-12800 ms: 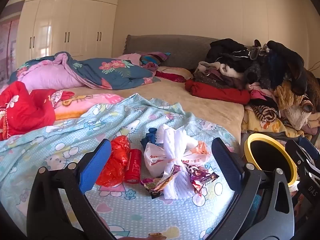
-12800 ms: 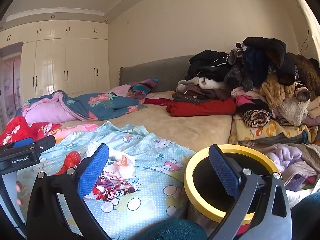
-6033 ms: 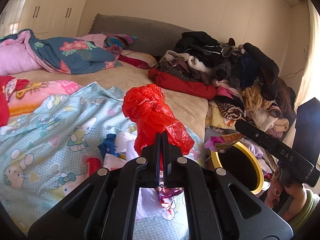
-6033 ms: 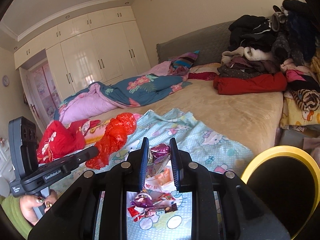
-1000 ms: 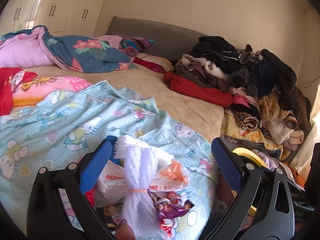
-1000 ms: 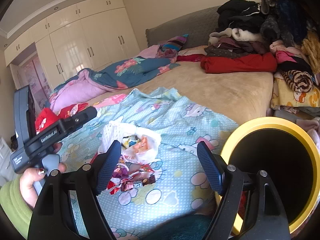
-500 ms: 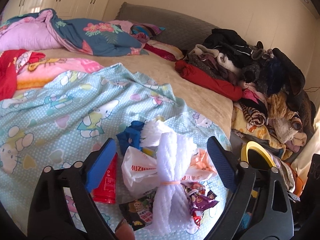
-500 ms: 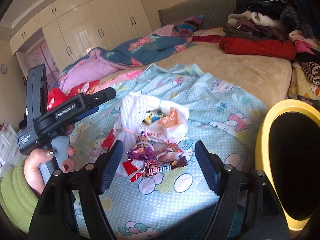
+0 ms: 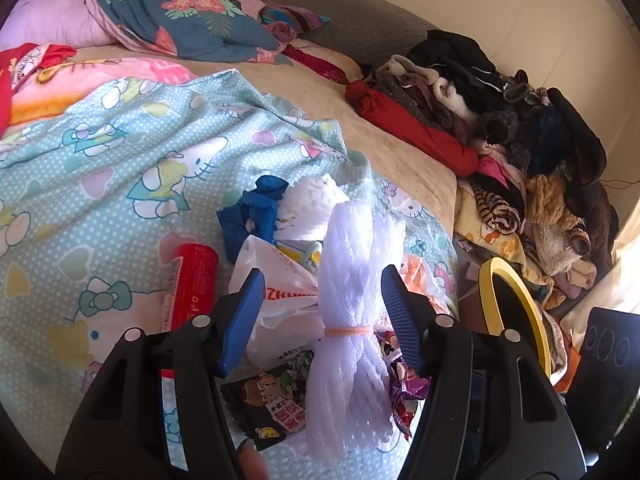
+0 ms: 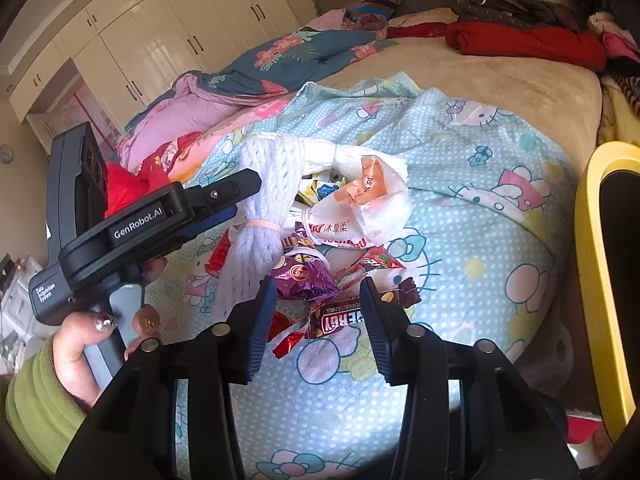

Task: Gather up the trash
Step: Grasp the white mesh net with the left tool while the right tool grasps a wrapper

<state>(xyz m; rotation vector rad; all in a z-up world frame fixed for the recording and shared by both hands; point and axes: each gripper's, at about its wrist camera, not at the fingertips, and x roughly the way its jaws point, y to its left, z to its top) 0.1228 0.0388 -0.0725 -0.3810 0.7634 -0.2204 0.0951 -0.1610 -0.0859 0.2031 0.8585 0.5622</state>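
A heap of trash lies on the Hello Kitty sheet (image 9: 120, 168). My left gripper (image 9: 322, 318) is open, its jaws on either side of a white foam net bundle (image 9: 352, 320) tied with an orange band. That bundle also shows in the right wrist view (image 10: 260, 216). Beside it lie a white plastic bag (image 9: 276, 300), a red can (image 9: 188, 280) and a blue rag (image 9: 252, 212). My right gripper (image 10: 318, 318) is open, its jaws around a purple wrapper (image 10: 304, 278) and a red candy bar wrapper (image 10: 340, 322). The yellow-rimmed bin (image 10: 600, 280) stands at the right.
A pile of clothes (image 9: 520, 140) covers the far right side of the bed. Quilts (image 9: 160, 20) and a red garment (image 10: 128, 184) lie at the far left. White wardrobes (image 10: 160, 44) stand behind. The bin also shows in the left wrist view (image 9: 516, 312).
Both grippers have moved down and closer to the trash heap, and both have narrowed. The left now straddles the foam net, the right the candy wrappers.
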